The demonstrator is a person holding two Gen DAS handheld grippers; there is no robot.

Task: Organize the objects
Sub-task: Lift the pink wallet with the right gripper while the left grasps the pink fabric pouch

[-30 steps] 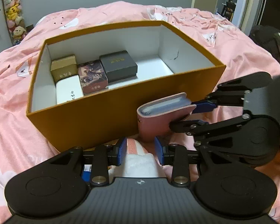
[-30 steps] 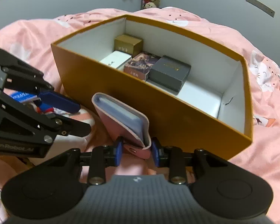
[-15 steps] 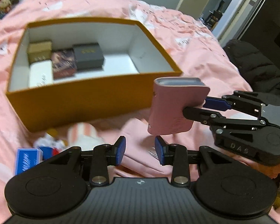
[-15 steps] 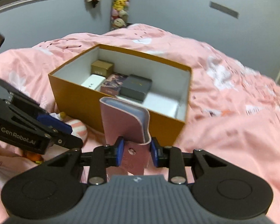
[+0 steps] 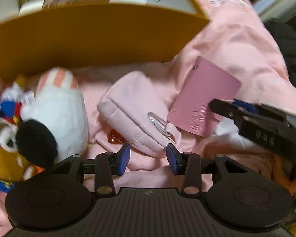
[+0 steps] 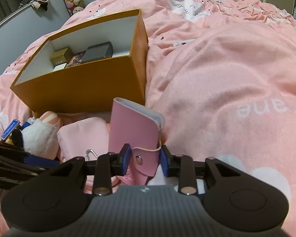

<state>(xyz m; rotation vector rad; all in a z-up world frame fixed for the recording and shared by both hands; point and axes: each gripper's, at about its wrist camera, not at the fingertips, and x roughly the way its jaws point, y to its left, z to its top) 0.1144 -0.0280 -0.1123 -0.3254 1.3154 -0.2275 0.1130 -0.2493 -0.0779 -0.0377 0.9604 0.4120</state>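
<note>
— While the right gripper [image 6: 145,161] clamps its jaws on the lower, snap-tab end of a pink card wallet [image 6: 135,133], where does that wallet stand?

— Upright above the pink bedspread [image 6: 227,83], just in front of the near wall of the orange box [image 6: 84,88], with the blue-edged sleeves showing at its top.

— And the left gripper [image 5: 148,157]?

— Its jaws stand apart with nothing between them, low over a pale pink pouch [image 5: 132,108] whose metal clip [image 5: 157,121] points toward the wallet.

— What lies around it?

— A white plush toy with a black ear [image 5: 55,114] sits left of the pouch, touching a brown plush [image 5: 4,152]; a small blue box [image 6: 9,129] lies beyond them.

— Inside the orange box?

— A gold box [image 6: 62,56], a dark grey box [image 6: 98,52], a printed box [image 6: 76,60] between them, and a white box [image 6: 60,67] by the near wall, all crowded at the left end
</note>
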